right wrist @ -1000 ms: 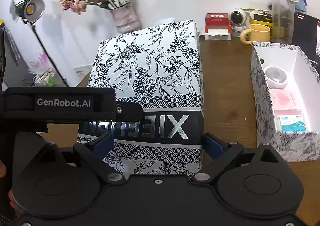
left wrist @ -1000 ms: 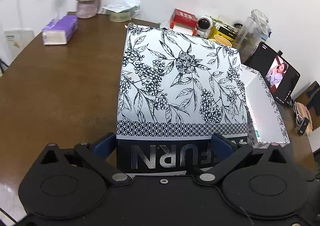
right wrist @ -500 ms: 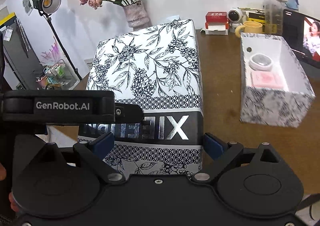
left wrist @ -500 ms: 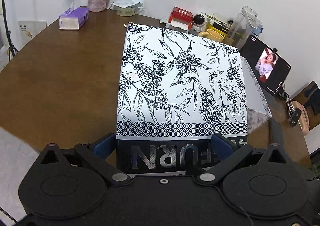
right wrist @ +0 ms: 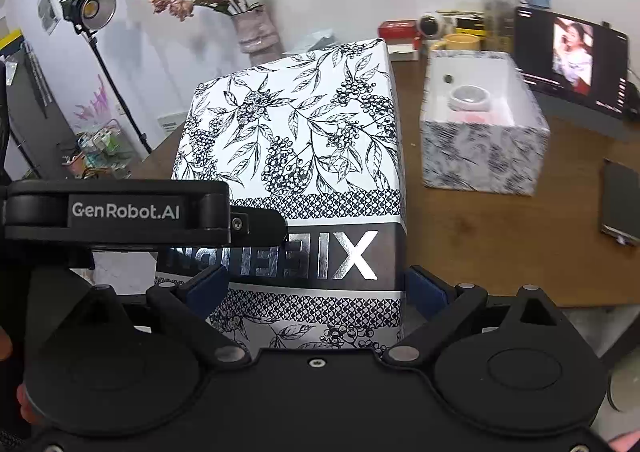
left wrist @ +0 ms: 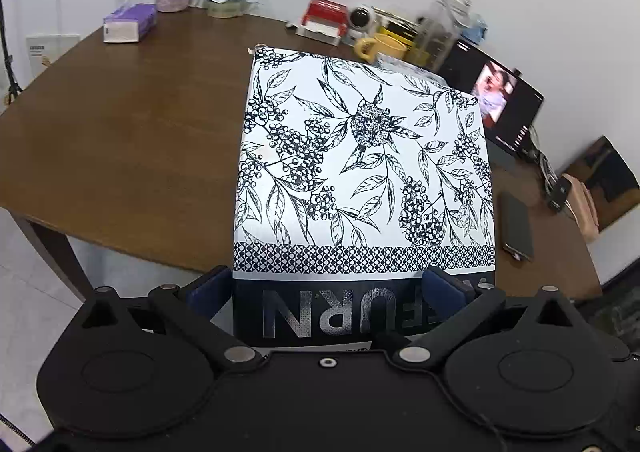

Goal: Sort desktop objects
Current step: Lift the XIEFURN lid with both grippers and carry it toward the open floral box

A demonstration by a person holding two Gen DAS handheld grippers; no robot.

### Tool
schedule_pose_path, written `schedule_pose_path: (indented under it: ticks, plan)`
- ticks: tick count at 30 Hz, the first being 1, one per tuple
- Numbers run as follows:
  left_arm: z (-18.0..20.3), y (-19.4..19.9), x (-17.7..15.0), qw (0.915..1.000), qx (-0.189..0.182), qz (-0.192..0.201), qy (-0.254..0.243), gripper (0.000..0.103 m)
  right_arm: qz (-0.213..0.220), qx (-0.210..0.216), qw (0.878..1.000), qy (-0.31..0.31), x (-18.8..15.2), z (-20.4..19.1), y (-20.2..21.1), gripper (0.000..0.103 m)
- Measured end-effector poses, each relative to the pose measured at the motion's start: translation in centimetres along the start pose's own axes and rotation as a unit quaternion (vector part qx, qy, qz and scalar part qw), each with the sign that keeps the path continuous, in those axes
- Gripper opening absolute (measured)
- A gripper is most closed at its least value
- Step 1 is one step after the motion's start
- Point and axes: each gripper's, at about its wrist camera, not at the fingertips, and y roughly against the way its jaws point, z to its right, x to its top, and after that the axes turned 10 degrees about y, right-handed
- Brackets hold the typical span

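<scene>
between both claws, box lid [left wrist: 364, 156] gripped, long axis pointing away

We see a box lid [left wrist: 364, 156] of smooth printed paper, matt white with black leaves, and its dark band carries shiny silver foil letters. The table [left wrist: 132, 124] is brown wood with a soft gloss. The grippers' fingers [right wrist: 208, 286] look like matt black plastic with blue pads.
</scene>
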Motion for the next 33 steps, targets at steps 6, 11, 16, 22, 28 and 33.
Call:
schedule_pose_path:
  ticks: [6,11,16,22,28,33]
  plan:
    - [2.0,0.2,-1.6,0.9997,-0.013,-0.011,-0.019,0.101,0.005,-0.016,1.000,-0.018,-1.6,1.3,2.2,0.097]
    - [3.6,0.1,-2.6,0.9989,-0.024,-0.019,-0.035,0.101,0.009,-0.031,0.999,-0.030,-2.7,2.7,3.5,0.097]
    - [5.1,-0.3,-3.2,0.9978,-0.034,-0.027,-0.050,0.101,0.014,-0.043,0.998,-0.042,-3.6,4.0,4.4,0.097]
    - [6.6,-0.7,-3.5,0.9968,-0.043,-0.030,-0.061,0.101,0.019,-0.053,0.997,-0.051,-4.0,5.5,5.1,0.097]
    - [7.9,-1.7,-3.3,0.9961,-0.049,-0.031,-0.068,0.101,0.023,-0.060,0.996,-0.055,-3.8,6.8,5.2,0.097]
    - [9.0,-2.9,-2.6,0.9955,-0.055,-0.029,-0.072,0.101,0.027,-0.066,0.996,-0.056,-3.2,8.2,4.7,0.097]
